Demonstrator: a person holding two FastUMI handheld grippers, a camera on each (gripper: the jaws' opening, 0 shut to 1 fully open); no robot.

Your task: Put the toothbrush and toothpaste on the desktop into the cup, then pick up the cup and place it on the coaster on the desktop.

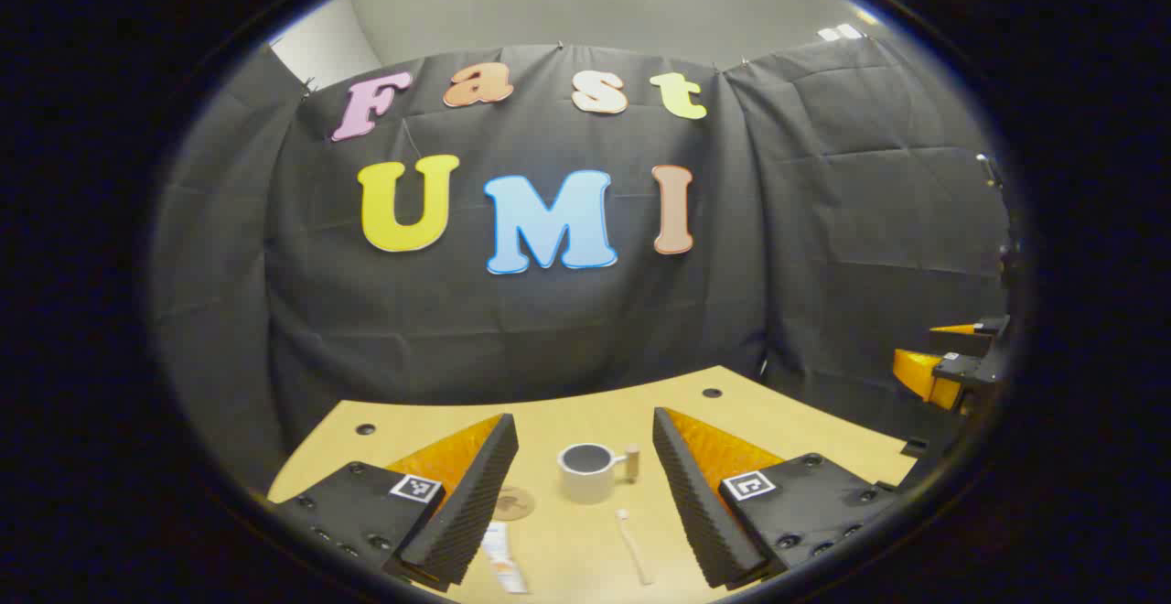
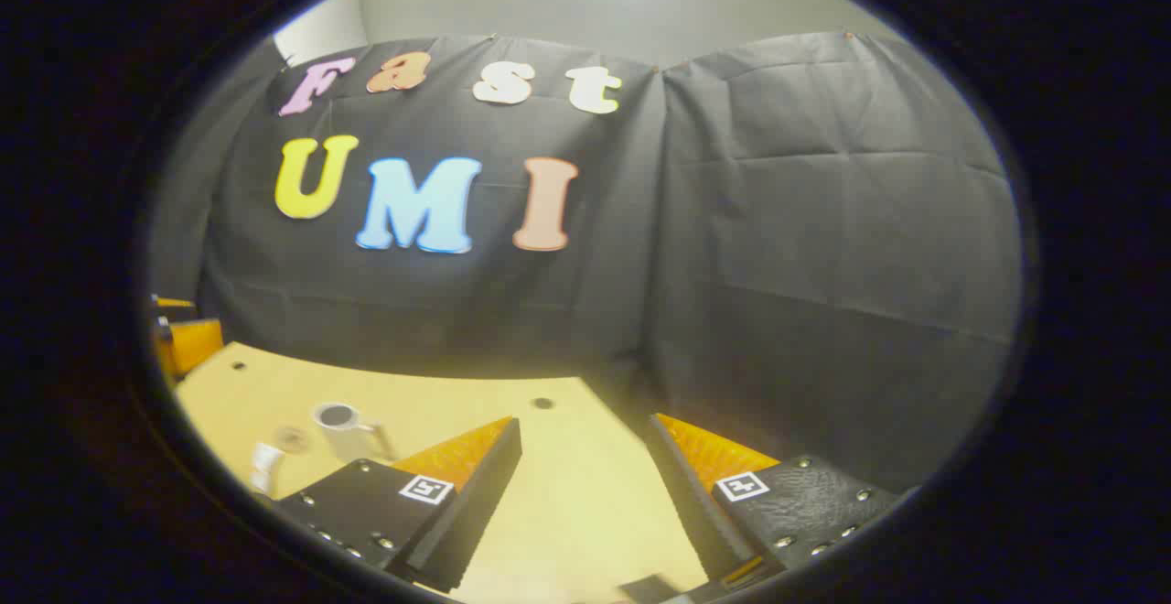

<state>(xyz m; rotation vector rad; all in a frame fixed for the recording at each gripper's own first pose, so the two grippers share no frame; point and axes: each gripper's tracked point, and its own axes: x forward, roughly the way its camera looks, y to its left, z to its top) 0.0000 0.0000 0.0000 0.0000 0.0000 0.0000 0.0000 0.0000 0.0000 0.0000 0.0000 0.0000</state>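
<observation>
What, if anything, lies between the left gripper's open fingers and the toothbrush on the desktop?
Nothing visible. The toothbrush lies on bare desktop ahead of the left gripper, with the cup beyond it.

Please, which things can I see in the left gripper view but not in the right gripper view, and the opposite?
Left gripper view: the toothbrush lying flat on the table, and the right claw at the right edge.
Right gripper view: the left claw at the left edge, and the table's bare right part.
Both: the upright white cup, the round coaster beside it, and the toothpaste, which is blurred in the right gripper view.
</observation>
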